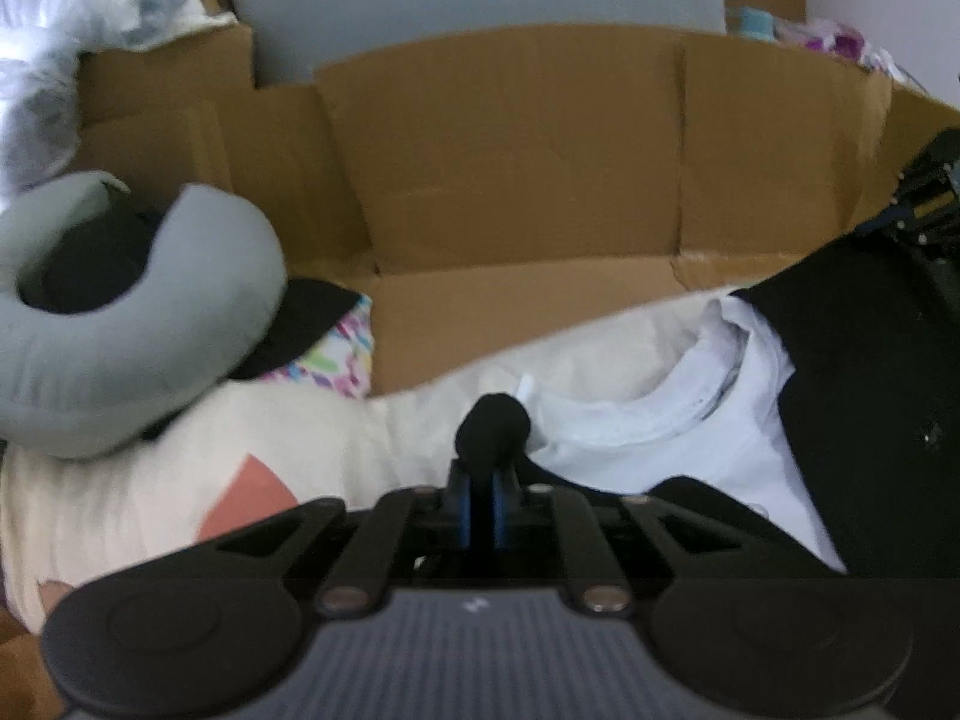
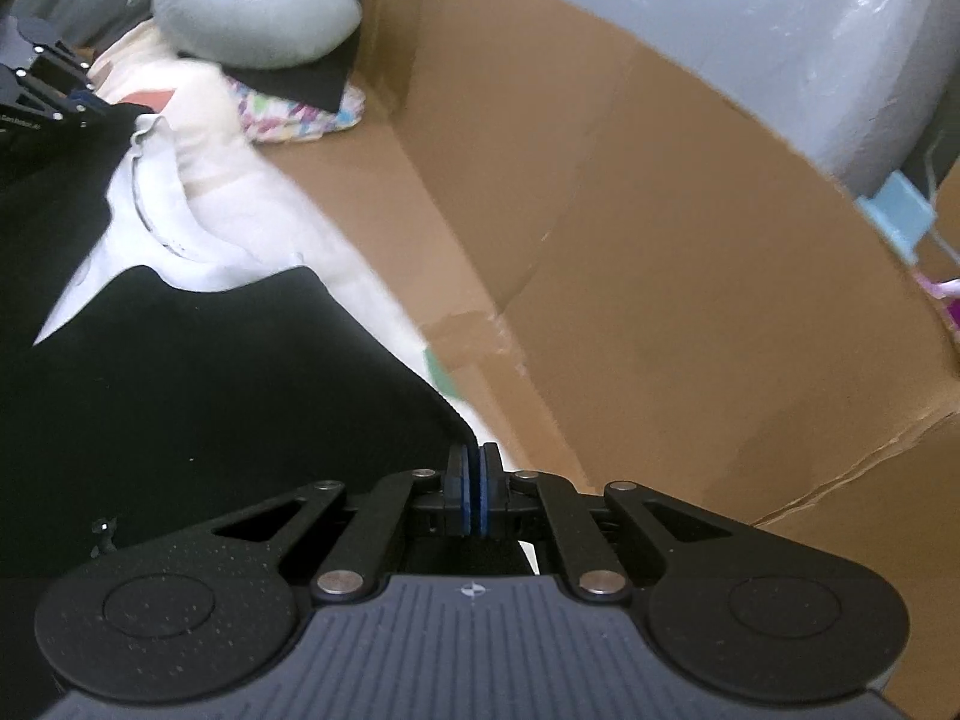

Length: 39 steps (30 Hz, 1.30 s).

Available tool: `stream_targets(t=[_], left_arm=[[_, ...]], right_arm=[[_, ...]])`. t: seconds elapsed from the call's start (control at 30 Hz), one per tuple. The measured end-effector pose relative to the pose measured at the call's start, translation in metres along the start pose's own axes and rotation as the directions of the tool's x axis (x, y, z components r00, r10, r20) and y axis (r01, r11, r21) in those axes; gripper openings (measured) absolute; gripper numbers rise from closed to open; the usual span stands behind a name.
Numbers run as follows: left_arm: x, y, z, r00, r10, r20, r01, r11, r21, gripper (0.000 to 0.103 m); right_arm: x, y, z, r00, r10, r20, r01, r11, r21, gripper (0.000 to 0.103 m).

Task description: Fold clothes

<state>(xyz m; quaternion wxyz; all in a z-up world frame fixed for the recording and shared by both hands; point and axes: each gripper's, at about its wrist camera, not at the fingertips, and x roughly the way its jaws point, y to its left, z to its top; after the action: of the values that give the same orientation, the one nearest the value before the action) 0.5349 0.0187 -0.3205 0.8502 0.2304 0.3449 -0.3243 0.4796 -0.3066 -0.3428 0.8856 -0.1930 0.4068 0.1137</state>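
A black garment (image 2: 198,372) lies over a white shirt (image 2: 150,204) on a cream cloth (image 1: 180,480). My left gripper (image 1: 480,498) is shut on a bunched corner of the black garment (image 1: 493,426), which pokes up between its blue pads. The same garment spreads to the right in the left wrist view (image 1: 870,408), with the white shirt (image 1: 660,426) beneath. My right gripper (image 2: 474,486) is shut on an edge of the black garment at its near right corner. The left gripper also shows at the far left of the right wrist view (image 2: 48,90).
A grey neck pillow (image 1: 120,312) sits on a dark cloth and a colourful patterned fabric (image 1: 336,354) at the left. Brown cardboard walls (image 1: 510,168) stand behind the cloth pile. The cardboard (image 2: 660,300) fills the right of the right wrist view.
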Motion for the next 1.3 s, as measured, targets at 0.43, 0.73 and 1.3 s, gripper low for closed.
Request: stream_targets(t=[0.43, 0.73, 1.3], left_arm=[[0.067, -0.019, -0.016, 0.980, 0.126, -0.151, -0.142, 0.985, -0.095, 0.033], [0.026, -0.012, -0.017, 0.986, 0.143, -0.090, -0.160, 0.962, -0.223, 0.059], [-0.071, -0.069, -0.088, 0.986, 0.090, -0.141, -0.132, 0.939, -0.318, 0.060]], right_arm=[[0.059, 0.001, -0.015, 0.993, -0.007, -0.115, 0.021, 0.992, 0.121, 0.006], [0.019, -0.010, -0.024, 0.999, 0.025, -0.025, -0.020, 0.980, 0.197, 0.035], [-0.046, 0.063, -0.106, 0.963, 0.251, -0.099, -0.236, 0.962, 0.140, 0.035]])
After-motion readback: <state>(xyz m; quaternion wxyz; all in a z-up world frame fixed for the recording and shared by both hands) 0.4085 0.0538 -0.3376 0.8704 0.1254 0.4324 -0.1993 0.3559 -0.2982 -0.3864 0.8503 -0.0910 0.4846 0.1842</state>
